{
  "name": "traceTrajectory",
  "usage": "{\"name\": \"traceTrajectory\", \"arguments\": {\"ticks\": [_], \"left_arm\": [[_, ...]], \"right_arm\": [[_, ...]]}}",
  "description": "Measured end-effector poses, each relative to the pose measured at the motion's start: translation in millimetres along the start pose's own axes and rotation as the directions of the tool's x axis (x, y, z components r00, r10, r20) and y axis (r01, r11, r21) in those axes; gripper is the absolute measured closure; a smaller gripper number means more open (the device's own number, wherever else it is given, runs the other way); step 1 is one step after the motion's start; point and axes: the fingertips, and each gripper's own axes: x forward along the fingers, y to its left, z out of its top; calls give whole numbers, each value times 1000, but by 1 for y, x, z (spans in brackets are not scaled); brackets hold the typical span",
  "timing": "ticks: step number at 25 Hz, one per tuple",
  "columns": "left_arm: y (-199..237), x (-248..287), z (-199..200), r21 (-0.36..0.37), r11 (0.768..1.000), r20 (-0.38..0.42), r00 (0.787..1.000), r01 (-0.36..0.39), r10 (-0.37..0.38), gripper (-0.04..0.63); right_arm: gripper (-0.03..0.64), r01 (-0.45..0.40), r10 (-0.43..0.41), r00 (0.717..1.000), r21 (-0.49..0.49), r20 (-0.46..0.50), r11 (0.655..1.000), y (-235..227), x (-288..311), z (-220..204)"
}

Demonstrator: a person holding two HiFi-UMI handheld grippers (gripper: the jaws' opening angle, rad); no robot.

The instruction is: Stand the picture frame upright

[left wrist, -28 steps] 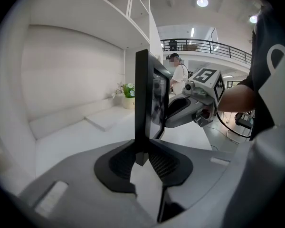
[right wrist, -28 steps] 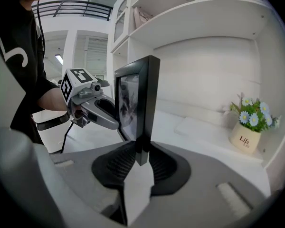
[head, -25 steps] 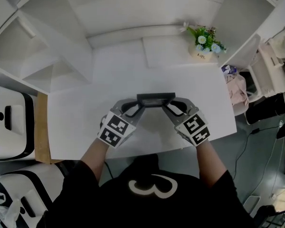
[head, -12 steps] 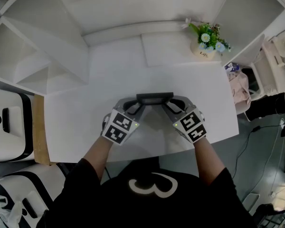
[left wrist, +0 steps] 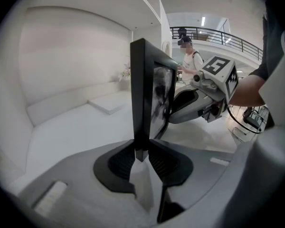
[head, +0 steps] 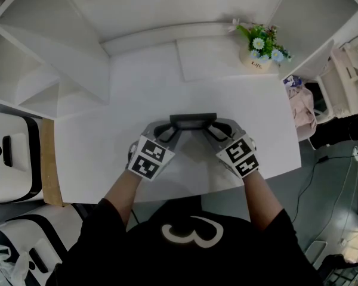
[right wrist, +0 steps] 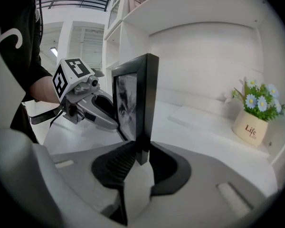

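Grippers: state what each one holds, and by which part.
Both hold the upright picture frame. The left gripper clamps its left side edge, and the right gripper clamps its right side edge.

Tally by kind, nothing else.
1 frame [head: 193,120]; 2 grippers, L gripper [head: 170,126] & R gripper [head: 216,126], w/ 1 marker cube apiece, so 2 cubes [head: 149,158]; 1 flower pot [head: 259,61]; 1 flat slab [head: 212,58]; 1 table [head: 137,100]; 2 white-black units [head: 12,154] by table's L edge; 1 bystander [left wrist: 192,63] far off in L gripper view.
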Motion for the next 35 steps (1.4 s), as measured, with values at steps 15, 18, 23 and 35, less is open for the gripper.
{"name": "traceTrajectory", "arguments": {"ticks": [15,18,23,35], "left_arm": [[4,-11,4,-19,1000,26,1000,-10,11,432],[1,-19,4,-25,1000,35,999,-13,14,419],[-11,-45,-3,-100,994,34,999,-32,35,417],[-91,-166,36,-334,942,232,972,38,43,522]], "right_arm": [[488,13,-13,1000,26,26,1000,2,-11,5],[483,28,-29,999,39,33,999,2,-19,7],[483,58,-77,993,196,91,979,2,-53,8],[572,-88,-17,942,297,335,951,102,-177,64]]}}
